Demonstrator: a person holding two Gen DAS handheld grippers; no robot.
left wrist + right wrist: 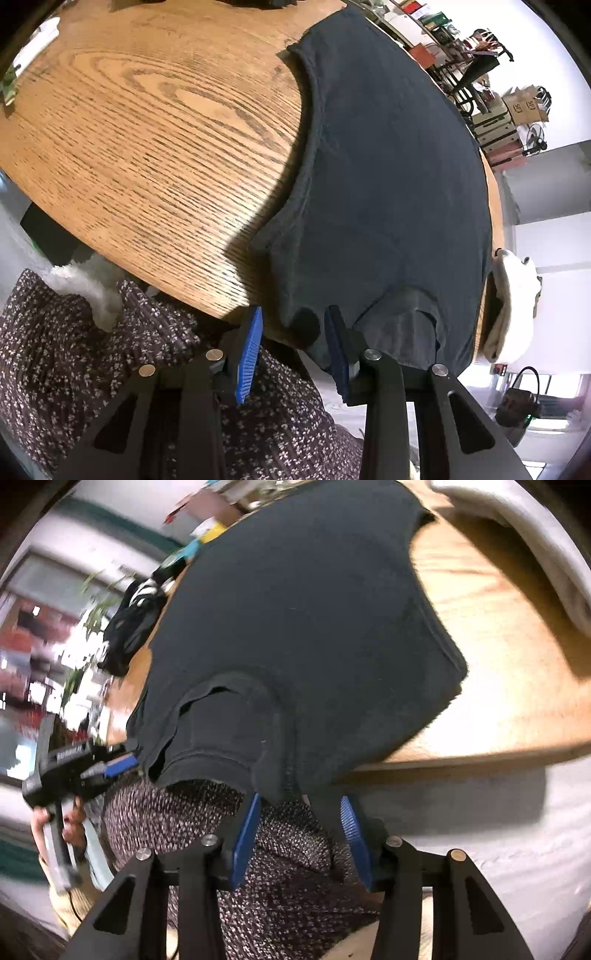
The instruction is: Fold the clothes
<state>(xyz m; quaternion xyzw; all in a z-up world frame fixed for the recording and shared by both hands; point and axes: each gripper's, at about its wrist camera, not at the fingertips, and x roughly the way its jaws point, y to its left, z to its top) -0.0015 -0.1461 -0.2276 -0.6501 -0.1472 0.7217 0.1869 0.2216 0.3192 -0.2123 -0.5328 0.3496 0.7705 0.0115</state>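
Note:
A dark navy T-shirt lies spread on the wooden table, and its near part hangs over the table's front edge. In the left wrist view my left gripper stands open at that edge. A hanging corner of the shirt sits between its blue pads, which do not press on it. In the right wrist view my right gripper is open too, with the shirt's drooping folded edge just at its fingertips. My left gripper shows at the left there, held by a hand, close to the same hem.
A cream cloth lies at the table's right end. A dark bundle of clothes sits on the far side, and a grey item lies at the top right. The person's flowered garment is right below the table edge. Cluttered shelves stand beyond.

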